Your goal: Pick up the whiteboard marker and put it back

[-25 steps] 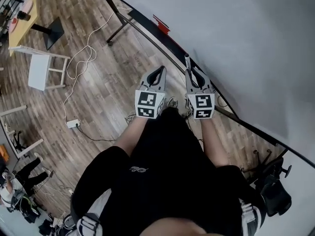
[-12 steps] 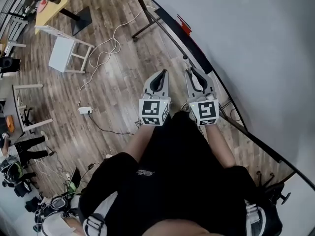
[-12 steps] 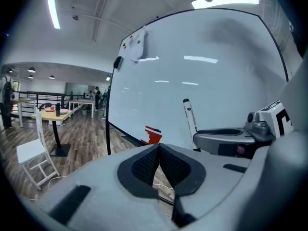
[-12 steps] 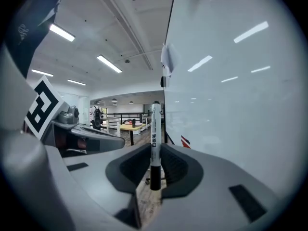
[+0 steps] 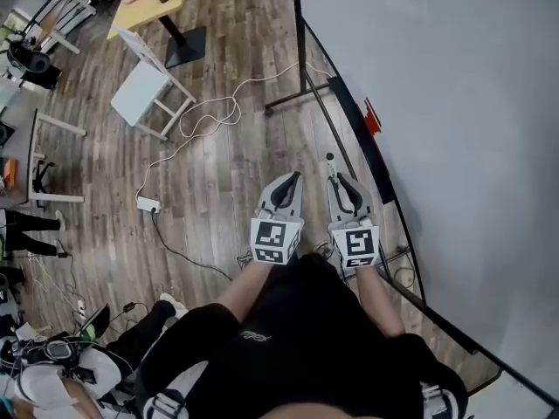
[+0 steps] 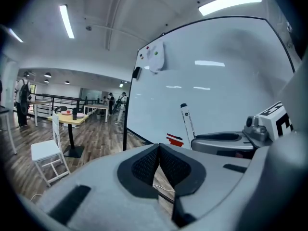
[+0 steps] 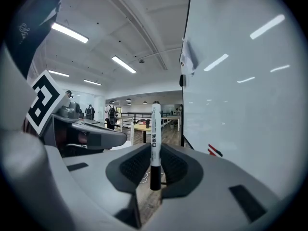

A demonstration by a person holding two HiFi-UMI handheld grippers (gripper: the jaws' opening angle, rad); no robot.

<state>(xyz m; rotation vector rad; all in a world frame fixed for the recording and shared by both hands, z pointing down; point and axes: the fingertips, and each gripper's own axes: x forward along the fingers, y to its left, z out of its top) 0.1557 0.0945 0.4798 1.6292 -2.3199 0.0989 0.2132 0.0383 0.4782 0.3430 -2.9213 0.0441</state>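
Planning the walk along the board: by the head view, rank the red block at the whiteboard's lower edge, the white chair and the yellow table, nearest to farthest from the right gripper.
1. Red block, low on the whiteboard, just ahead and right of the right gripper.
2. White chair, far to the left.
3. Yellow table, beyond the chair, top left.

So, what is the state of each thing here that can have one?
left gripper: jaws shut, empty.
right gripper: jaws shut on the whiteboard marker.
whiteboard marker: upright, gripped near its lower end.
whiteboard: standing upright.
chair: upright, unoccupied.
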